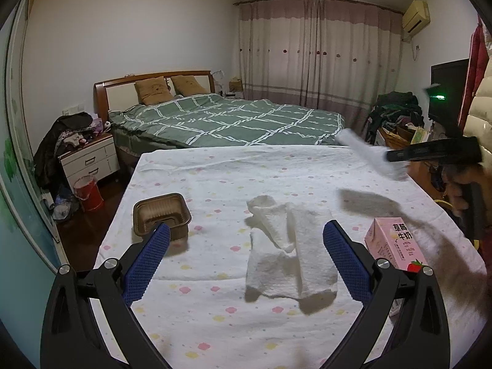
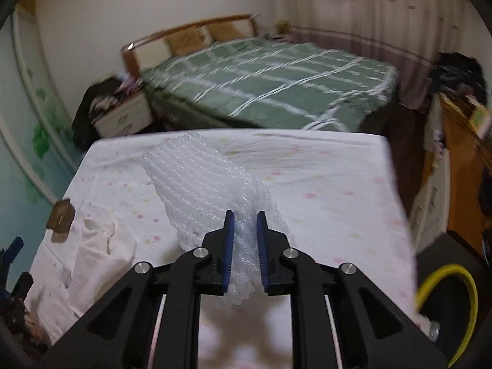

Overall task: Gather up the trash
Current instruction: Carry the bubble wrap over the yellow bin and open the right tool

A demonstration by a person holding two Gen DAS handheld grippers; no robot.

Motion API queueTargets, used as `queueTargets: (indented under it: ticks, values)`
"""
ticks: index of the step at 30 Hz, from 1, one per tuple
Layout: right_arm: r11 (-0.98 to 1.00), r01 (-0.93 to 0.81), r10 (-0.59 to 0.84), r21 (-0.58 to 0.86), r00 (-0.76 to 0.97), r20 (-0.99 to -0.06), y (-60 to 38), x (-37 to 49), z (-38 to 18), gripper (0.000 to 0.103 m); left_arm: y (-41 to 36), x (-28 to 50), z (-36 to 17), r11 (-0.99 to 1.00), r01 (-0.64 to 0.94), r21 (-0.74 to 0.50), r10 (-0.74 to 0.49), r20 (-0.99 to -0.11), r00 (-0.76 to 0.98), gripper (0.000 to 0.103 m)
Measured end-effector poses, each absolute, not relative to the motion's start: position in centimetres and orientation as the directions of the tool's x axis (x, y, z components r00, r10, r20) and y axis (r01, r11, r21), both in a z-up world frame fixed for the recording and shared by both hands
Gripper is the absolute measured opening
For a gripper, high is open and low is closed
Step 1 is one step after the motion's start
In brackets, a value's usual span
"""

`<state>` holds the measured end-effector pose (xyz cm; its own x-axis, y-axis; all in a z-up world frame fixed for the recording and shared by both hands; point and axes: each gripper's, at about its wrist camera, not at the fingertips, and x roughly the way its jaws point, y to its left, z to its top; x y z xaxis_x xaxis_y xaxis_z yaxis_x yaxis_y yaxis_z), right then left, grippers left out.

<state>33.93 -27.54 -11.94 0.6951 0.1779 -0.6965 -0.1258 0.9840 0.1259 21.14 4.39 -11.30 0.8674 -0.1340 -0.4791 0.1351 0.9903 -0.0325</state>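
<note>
From the left wrist, the left tool (image 1: 246,246) stood open over a paper towel (image 1: 289,252) on the bench (image 1: 215,172); the right tool (image 1: 430,153) was blurred. From the right wrist, that tool (image 2: 246,246) clamped bubble wrap (image 2: 206,178) above the bench, surroundings smeared.

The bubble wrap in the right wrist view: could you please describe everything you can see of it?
The bubble wrap is a translucent white sheet of plastic air cushions in rows, bunched into a rumpled roll. The right hand-held gripper is shut on its near end, blue pads pressing both sides, with a crumpled tail hanging below them. The rest juts forward and up, clear of the flowered sheet. In the left wrist view it appears as a blurred pale strip.
</note>
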Motion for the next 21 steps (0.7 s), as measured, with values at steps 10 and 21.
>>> queueTargets:
  ticks: [10, 21]
  values:
    - [0.971, 0.192, -0.042, 0.144, 0.726, -0.686, -40.9, 26.2, -12.3, 0.014, 4.3, 20.7, -11.1, 0.988, 0.148, -0.042, -0.15, -0.47, 0.87, 0.098]
    - [0.879, 0.462, -0.229, 0.116, 0.623, -0.748, -50.9, 21.9, -17.8, 0.016, 4.3, 20.7, -11.1, 0.988, 0.148, -0.043, -0.151, -0.471, 0.869, 0.098]
